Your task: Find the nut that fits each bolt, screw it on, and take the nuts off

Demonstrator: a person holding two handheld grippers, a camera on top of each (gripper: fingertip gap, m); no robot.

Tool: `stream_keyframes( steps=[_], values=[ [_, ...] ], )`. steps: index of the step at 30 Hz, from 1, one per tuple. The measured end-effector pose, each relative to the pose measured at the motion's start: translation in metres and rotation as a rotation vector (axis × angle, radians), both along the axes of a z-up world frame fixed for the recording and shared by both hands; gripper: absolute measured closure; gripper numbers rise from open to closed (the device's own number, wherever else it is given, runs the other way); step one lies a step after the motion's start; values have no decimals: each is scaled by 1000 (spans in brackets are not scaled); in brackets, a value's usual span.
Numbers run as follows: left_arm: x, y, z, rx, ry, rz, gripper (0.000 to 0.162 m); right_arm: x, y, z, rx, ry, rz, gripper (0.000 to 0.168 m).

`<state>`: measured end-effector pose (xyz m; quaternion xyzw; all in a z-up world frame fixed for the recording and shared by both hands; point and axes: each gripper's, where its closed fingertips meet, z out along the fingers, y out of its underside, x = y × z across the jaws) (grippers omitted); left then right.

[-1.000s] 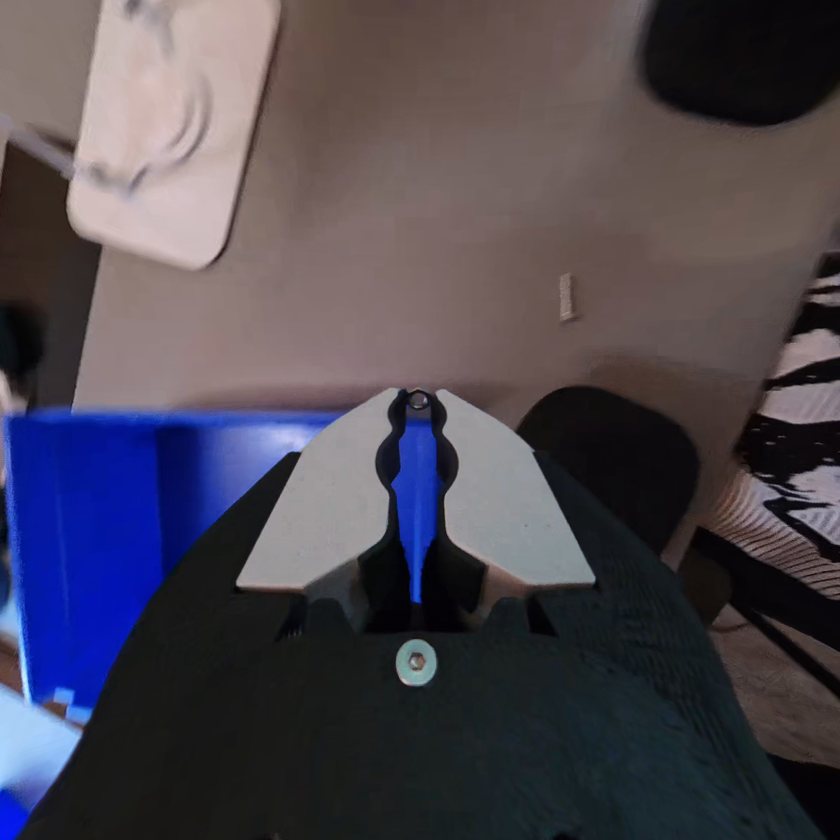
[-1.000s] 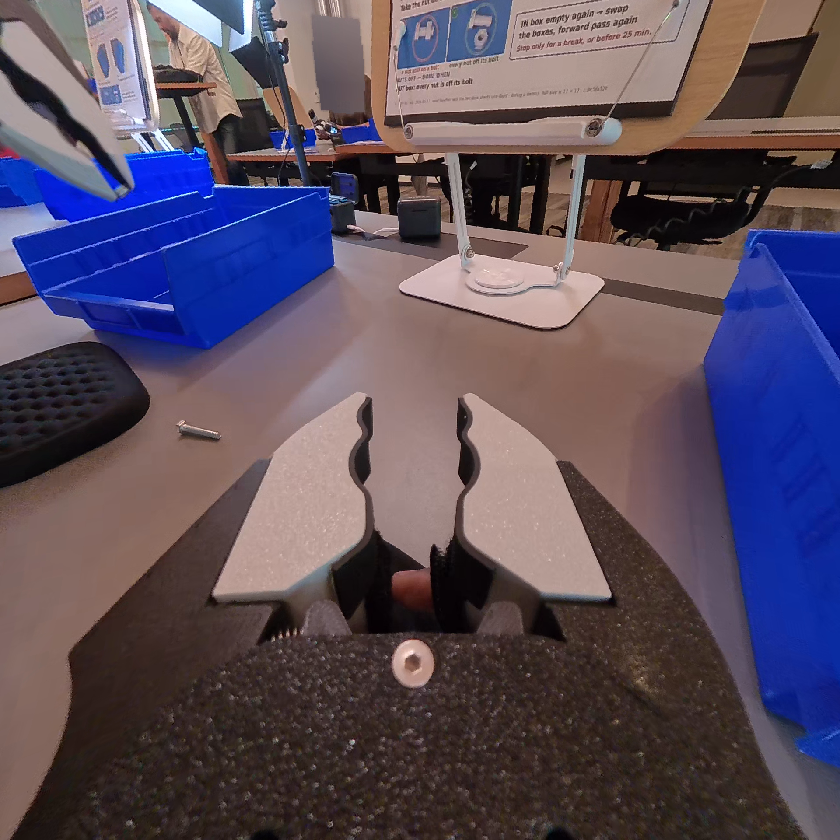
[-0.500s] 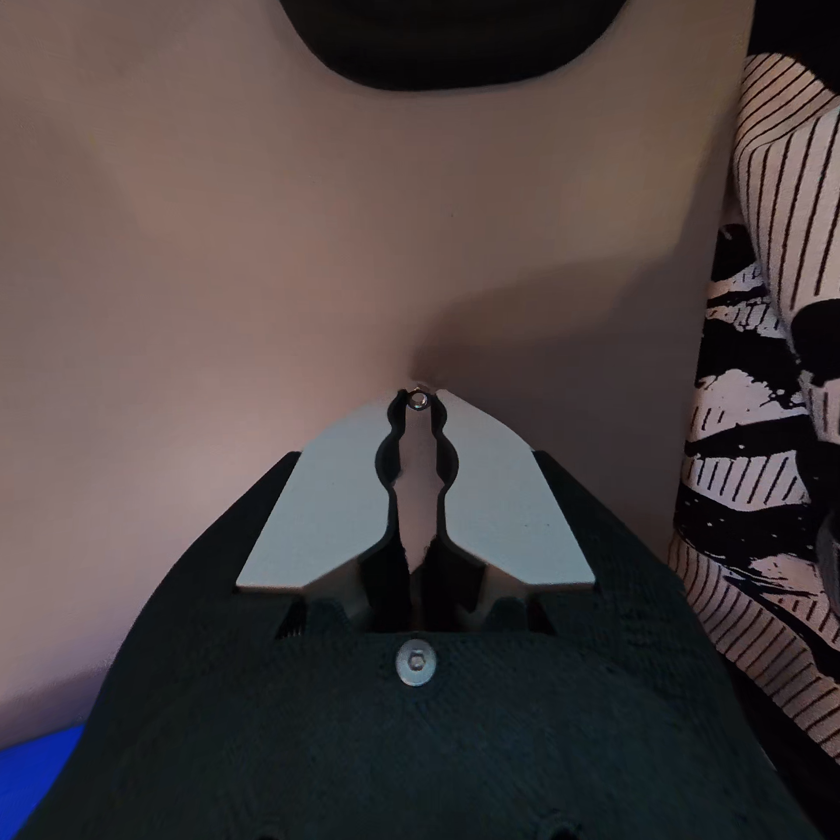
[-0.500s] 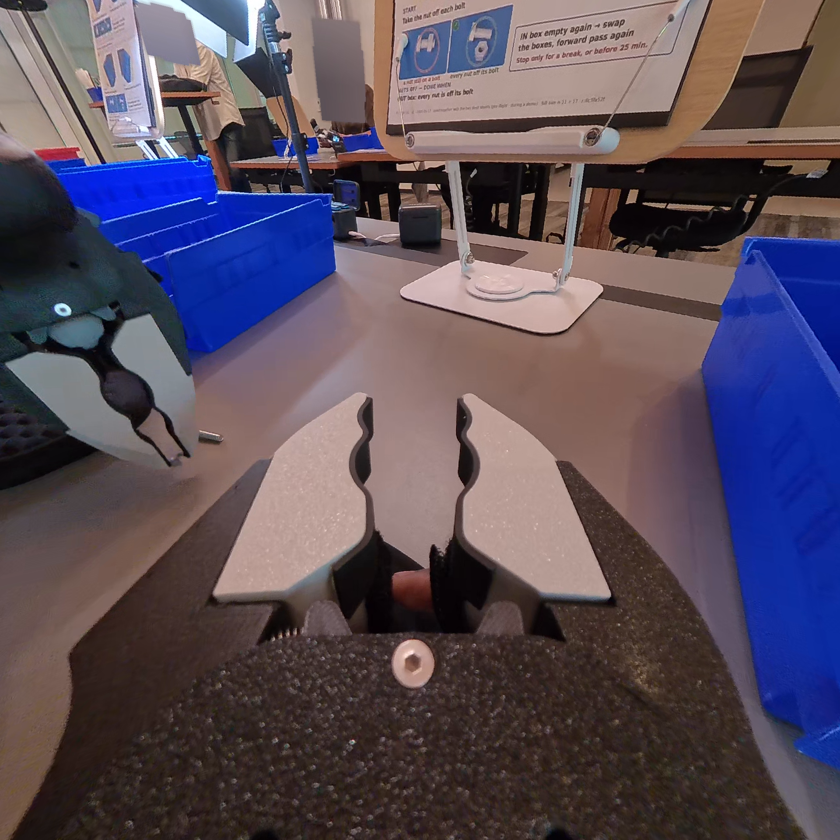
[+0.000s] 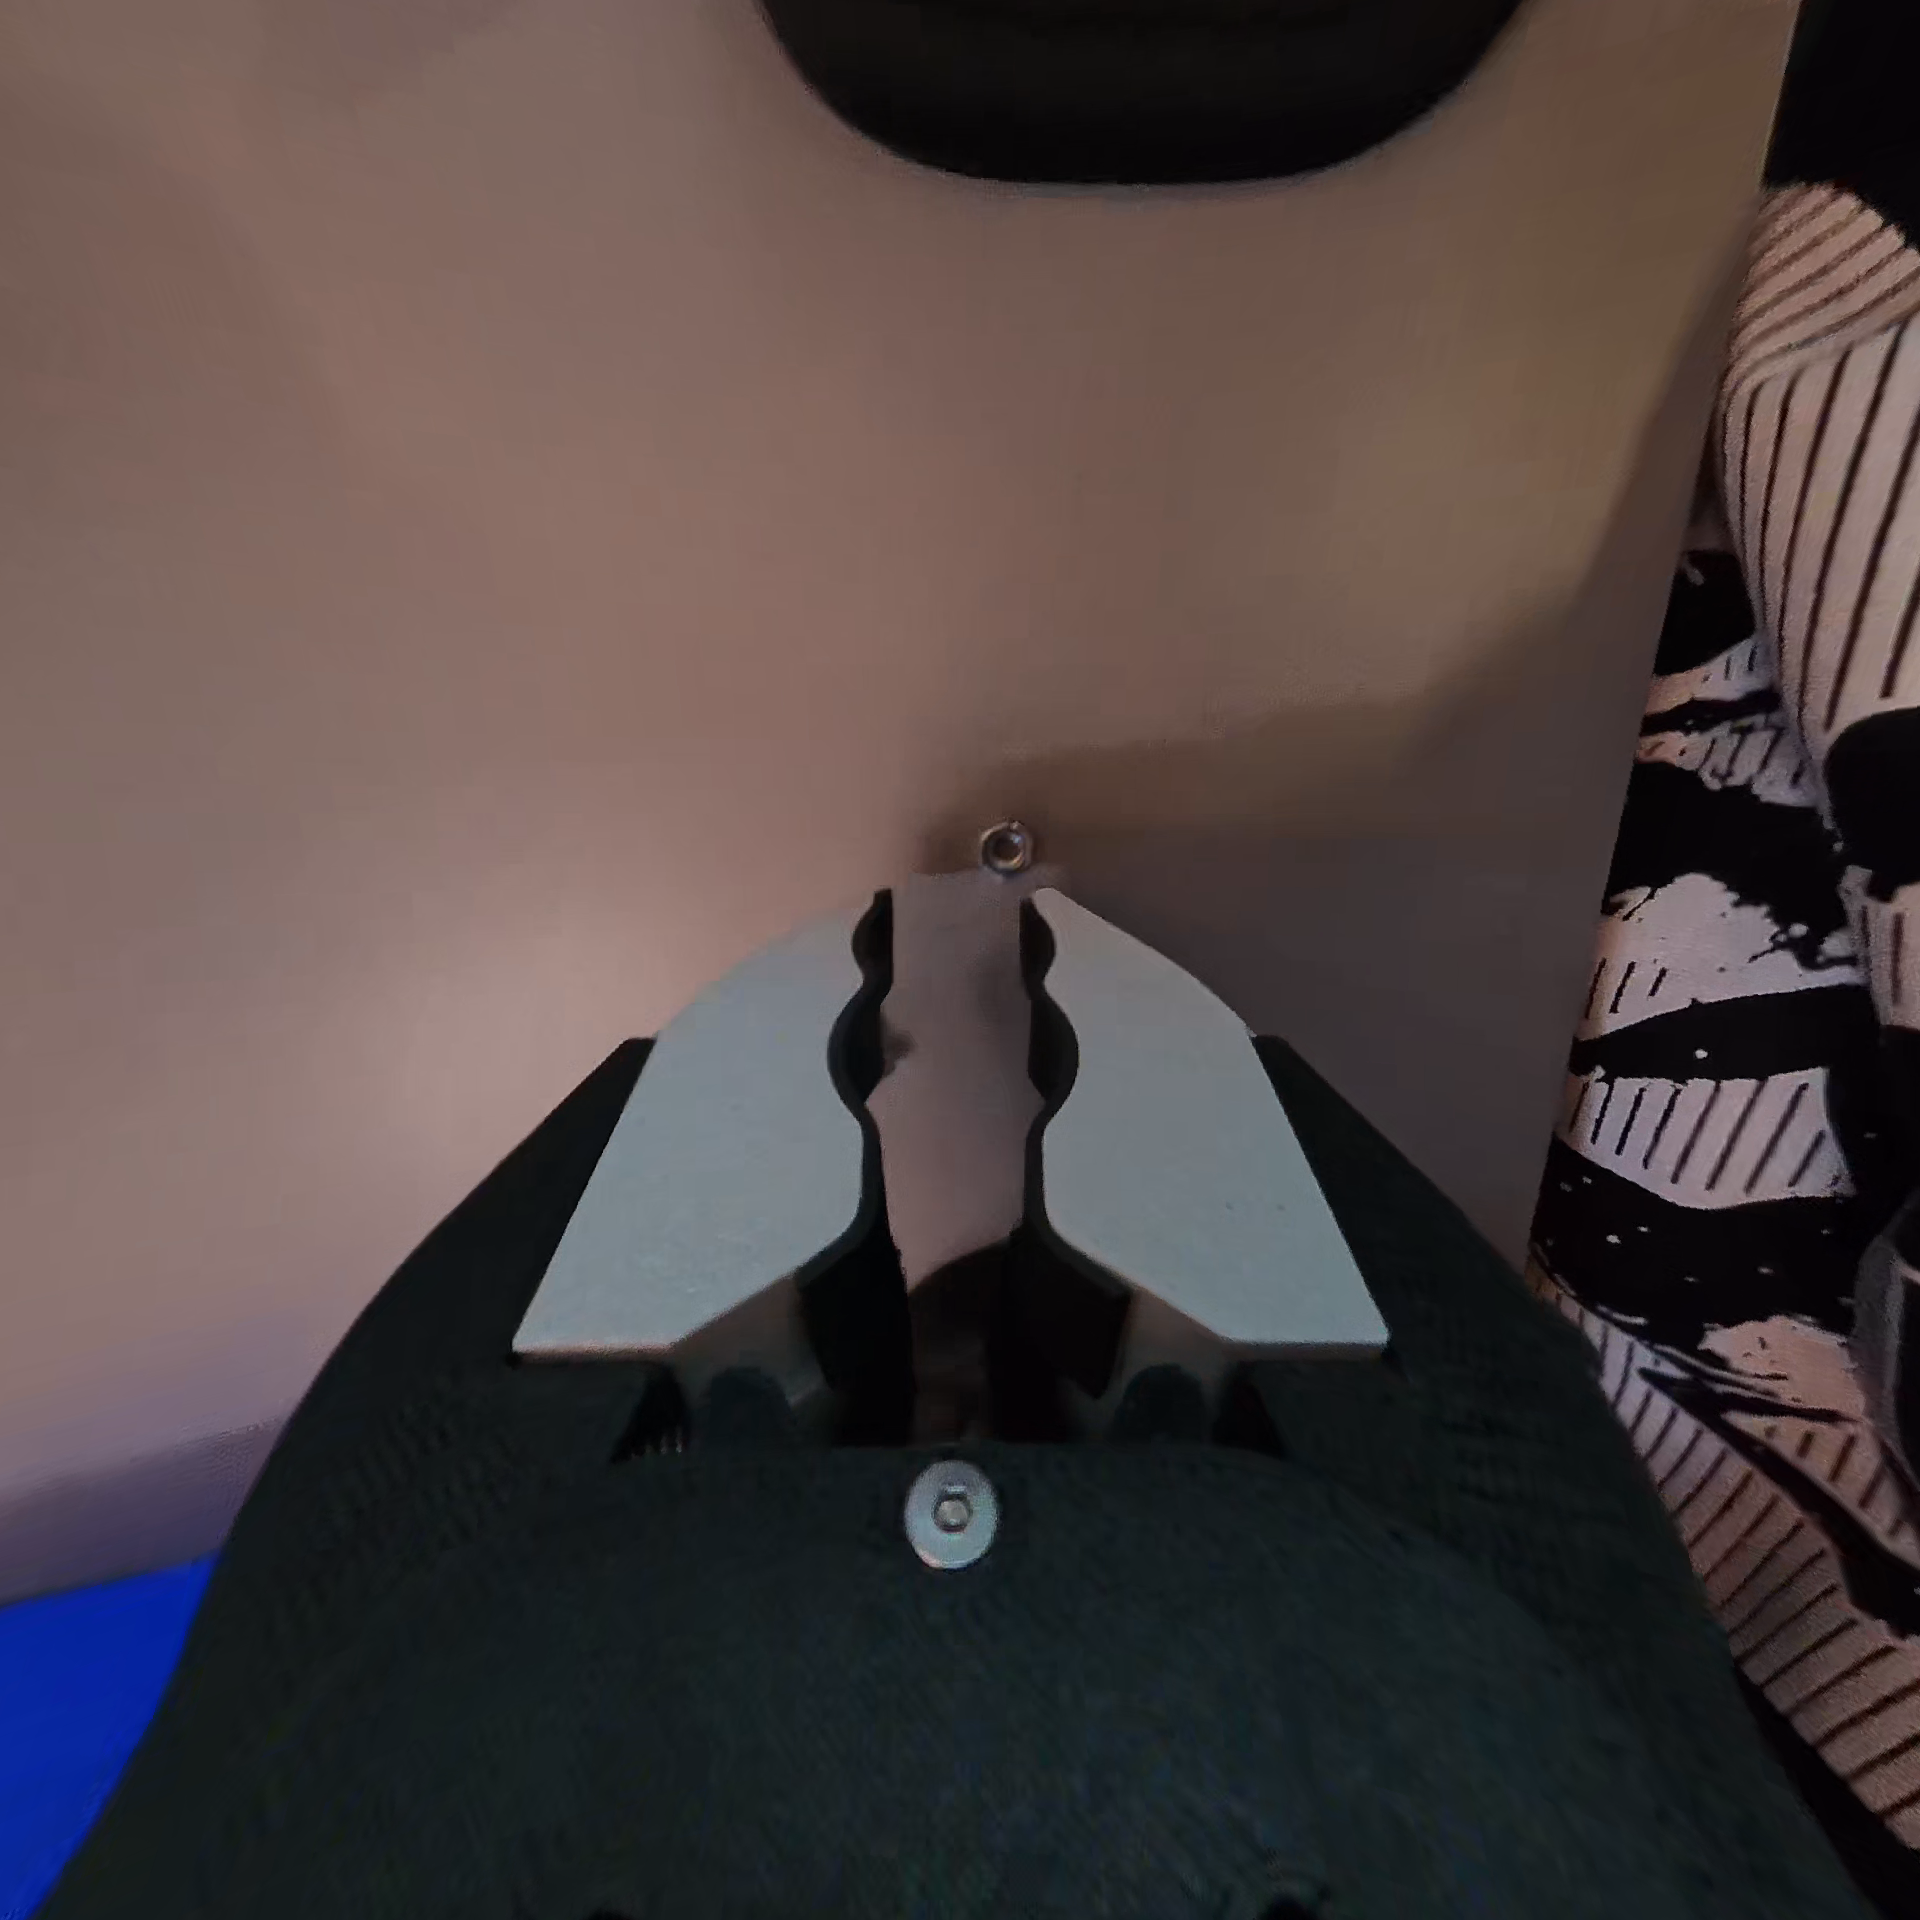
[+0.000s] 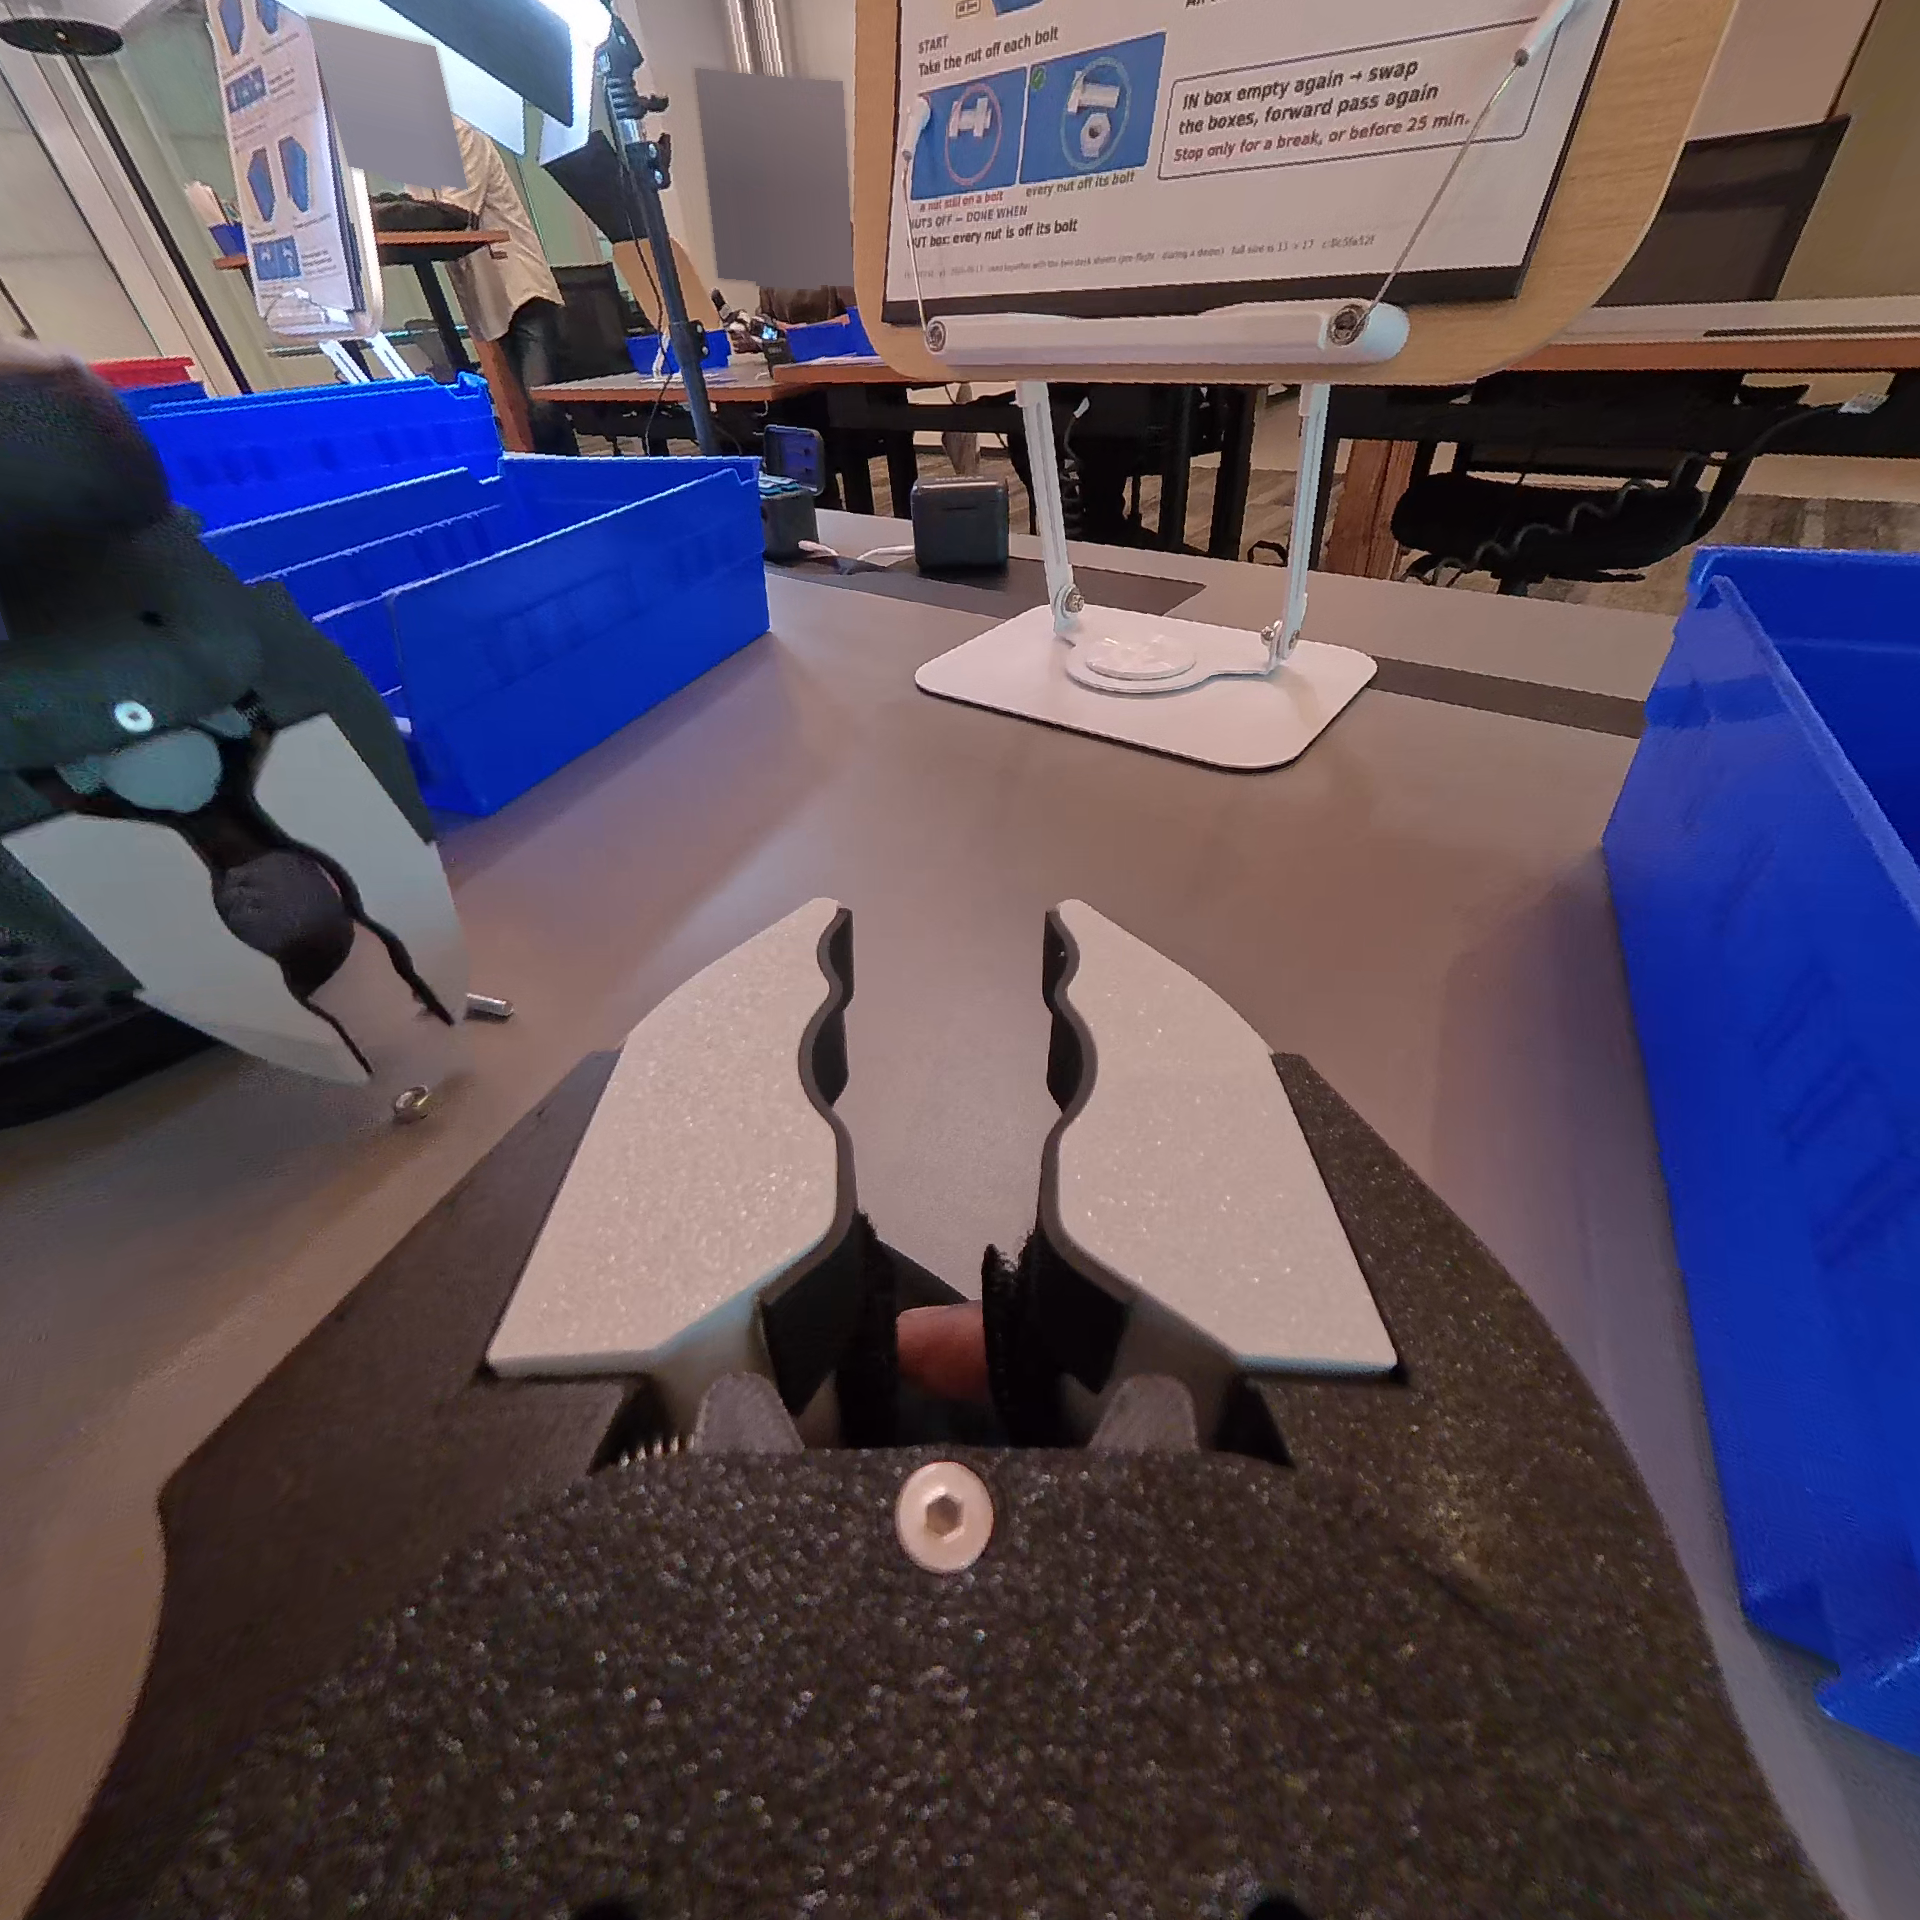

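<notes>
1. Your right gripper (image 6: pixel 943 925), with its black grainy body and two grey metal fingers, sits low over the smooth grey table (image 6: pixel 1195 883). Its fingers are apart and there is nothing between them.
2. Your left gripper (image 5: pixel 956 899) points down at the table. Its grey fingers are apart too, and they hold nothing.
3. The small shiny silver nut (image 5: pixel 1006 849) lies flat on the table just past the tips of your left gripper. You can see the round hole in its middle. Nothing grips it.
4. In the right wrist view, the same nut (image 6: pixel 414 1103) lies just below the tips of your left gripper (image 6: pixel 400 1039), on the left side.
5. A small silver bolt (image 6: pixel 488 1005) lies on its side on the table, just beside those tips and a little past the nut. Most of it hides behind the gripper.
6. A black bumpy soft pad (image 6: pixel 62 1029) rests on the table behind your left gripper.
7. A black and white striped cloth (image 5: pixel 1766 935) shows past the table edge in the left wrist view.
8. A tall blue plastic bin (image 6: pixel 1787 1091) stands close on the right.
9. More long blue plastic bins (image 6: pixel 540 623) stand farther back on the left.
10. A white flat stand (image 6: pixel 1153 686) sits near the far side of the table. It holds up a wooden board with a printed sheet (image 6: pixel 1195 156).
11. Far behind, there are other tables, a black chair (image 6: pixel 1558 520) and a person standing (image 6: pixel 509 270).
</notes>
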<state>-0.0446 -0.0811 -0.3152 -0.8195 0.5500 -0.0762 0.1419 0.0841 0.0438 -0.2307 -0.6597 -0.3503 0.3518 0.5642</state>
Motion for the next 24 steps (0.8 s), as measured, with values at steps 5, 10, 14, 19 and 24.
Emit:
stream_keyframes(
  steps=[5, 10, 14, 19, 24],
  values=[
    [-32, 2, 14, 87, -94, 249, 138, -1, 0, -1, -3, -9, 1, 133],
    [-43, 3, 4, 107, -119, 336, 140, -1, 0, -1, 8, -13, -1, 133],
    [-42, 3, -4, 83, -108, 327, 140, 0, 0, -1, 5, -9, -2, 133],
    [-43, 5, -11, 60, -98, 337, 144, 0, 0, -1, 3, -8, -2, 133],
    [-42, 5, -12, 49, -107, 344, 144, 0, 1, -1, -2, -3, -2, 133]
  ],
)
